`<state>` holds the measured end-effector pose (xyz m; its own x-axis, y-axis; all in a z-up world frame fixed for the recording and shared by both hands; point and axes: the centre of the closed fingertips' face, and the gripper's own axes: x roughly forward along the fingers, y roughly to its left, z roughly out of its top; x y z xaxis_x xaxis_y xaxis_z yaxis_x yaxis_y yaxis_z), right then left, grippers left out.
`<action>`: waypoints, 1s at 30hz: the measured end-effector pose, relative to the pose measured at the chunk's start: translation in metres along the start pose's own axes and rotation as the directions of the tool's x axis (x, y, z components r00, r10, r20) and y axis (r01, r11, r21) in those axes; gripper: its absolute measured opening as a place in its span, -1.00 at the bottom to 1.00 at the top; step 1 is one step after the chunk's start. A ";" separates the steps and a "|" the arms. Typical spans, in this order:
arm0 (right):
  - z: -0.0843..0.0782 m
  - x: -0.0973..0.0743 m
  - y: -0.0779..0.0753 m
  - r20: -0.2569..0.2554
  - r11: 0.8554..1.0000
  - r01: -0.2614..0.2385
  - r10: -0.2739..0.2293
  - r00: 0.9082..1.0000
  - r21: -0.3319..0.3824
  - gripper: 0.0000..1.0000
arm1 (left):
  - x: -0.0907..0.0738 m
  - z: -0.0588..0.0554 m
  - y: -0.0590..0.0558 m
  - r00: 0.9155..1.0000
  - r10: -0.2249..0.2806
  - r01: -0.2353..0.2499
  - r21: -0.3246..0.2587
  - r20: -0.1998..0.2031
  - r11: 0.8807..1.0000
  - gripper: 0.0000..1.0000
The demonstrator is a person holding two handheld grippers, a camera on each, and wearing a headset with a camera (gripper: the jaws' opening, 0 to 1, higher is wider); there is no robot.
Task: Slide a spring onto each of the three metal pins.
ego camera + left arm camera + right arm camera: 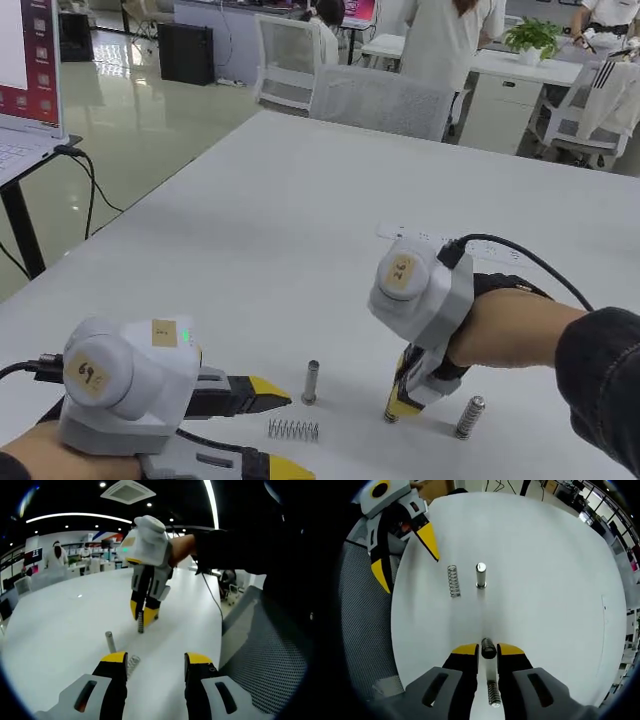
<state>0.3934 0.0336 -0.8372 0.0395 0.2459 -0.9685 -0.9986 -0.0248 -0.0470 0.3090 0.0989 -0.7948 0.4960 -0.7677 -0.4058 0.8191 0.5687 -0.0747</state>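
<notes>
My right gripper points down at the white table, shut on a spring that stands on a metal pin. Just right of it another pin carries a spring. A bare upright pin stands to its left, also seen in the gripper views. A loose spring lies flat near that pin, just ahead of my left gripper. The left gripper is open with nothing between its yellow-tipped jaws, and the loose spring lies by its left tip.
The table's near edge runs close under my left gripper, with a mesh chair beside it. A black cable trails from my right gripper. A laptop sits on a stand at the far left. Chairs and people are beyond the far edge.
</notes>
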 end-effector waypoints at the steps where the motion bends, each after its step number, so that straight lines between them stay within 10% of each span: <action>1: 0.001 -0.001 0.000 0.003 1.000 0.002 -0.002 1.000 -0.002 -0.76 | 0.000 0.000 0.000 1.000 0.000 0.000 0.000 0.000 1.000 -0.22; 13: 0.032 -0.013 0.015 0.074 0.999 -0.010 0.014 0.997 -0.047 -0.72 | -0.001 0.000 0.002 1.000 0.011 -0.011 0.003 -0.002 1.000 -0.21; 30: 0.062 0.021 0.047 0.107 0.990 -0.082 0.094 0.990 -0.115 -0.75 | -0.001 -0.005 0.005 1.000 0.024 -0.024 -0.001 -0.019 1.000 -0.23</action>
<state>0.3451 0.0980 -0.8449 -0.0588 0.3448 -0.9368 -0.9877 -0.1564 0.0044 0.3109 0.1038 -0.7992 0.5099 -0.7483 -0.4243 0.8069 0.5870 -0.0655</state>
